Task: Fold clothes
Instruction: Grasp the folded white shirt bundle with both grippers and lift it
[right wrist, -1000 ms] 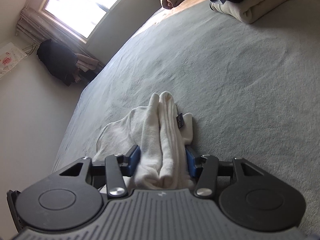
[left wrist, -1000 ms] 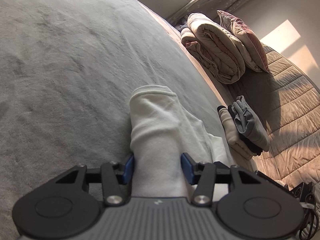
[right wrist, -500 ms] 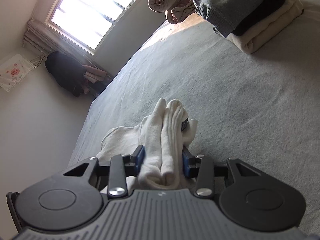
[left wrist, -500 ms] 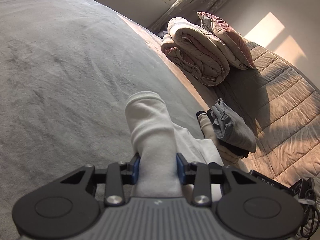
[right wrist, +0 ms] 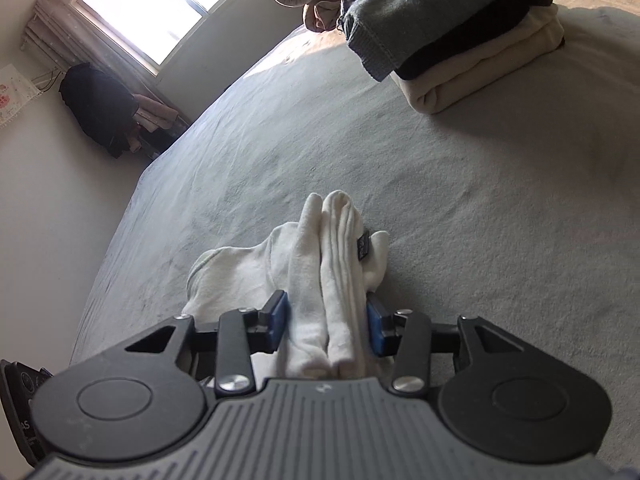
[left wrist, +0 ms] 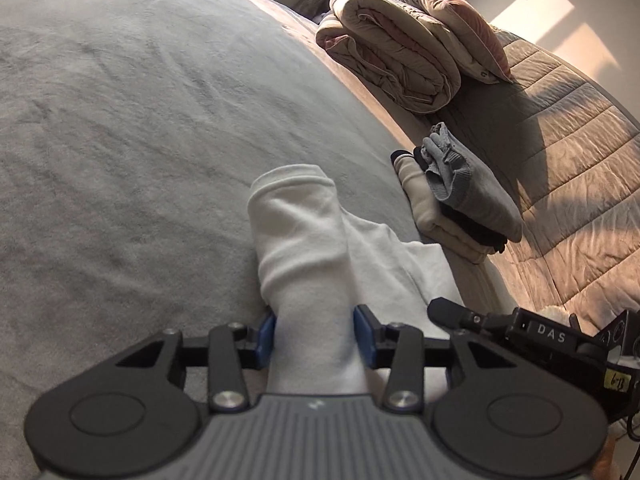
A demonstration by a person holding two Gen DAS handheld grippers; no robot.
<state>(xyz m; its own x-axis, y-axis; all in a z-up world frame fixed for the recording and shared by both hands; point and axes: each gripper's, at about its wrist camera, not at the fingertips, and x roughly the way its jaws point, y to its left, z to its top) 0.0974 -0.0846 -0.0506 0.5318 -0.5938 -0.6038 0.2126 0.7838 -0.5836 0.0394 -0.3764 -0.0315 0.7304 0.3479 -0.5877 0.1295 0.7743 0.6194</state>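
Note:
A folded white garment (left wrist: 304,248) is held over the grey bed (left wrist: 120,120). My left gripper (left wrist: 314,334) is shut on one folded end of it. My right gripper (right wrist: 326,326) is shut on the other end, where the white garment (right wrist: 332,264) bunches in thick folds with a small black tag showing. The right gripper's black body shows at the right of the left wrist view (left wrist: 520,328). A stack of folded clothes (left wrist: 460,200) with a grey one on top lies ahead; it also shows in the right wrist view (right wrist: 460,28).
A rolled beige quilt (left wrist: 392,56) and a pink pillow (left wrist: 452,20) lie at the bed's head by the padded headboard (left wrist: 568,140). A window (right wrist: 160,0) and dark clothes on a rack (right wrist: 100,108) stand beyond the bed's far side.
Both grippers have carried the white garment closer to the stack of folded clothes, which now looks larger in both views. Their jaws have closed tighter on the cloth.

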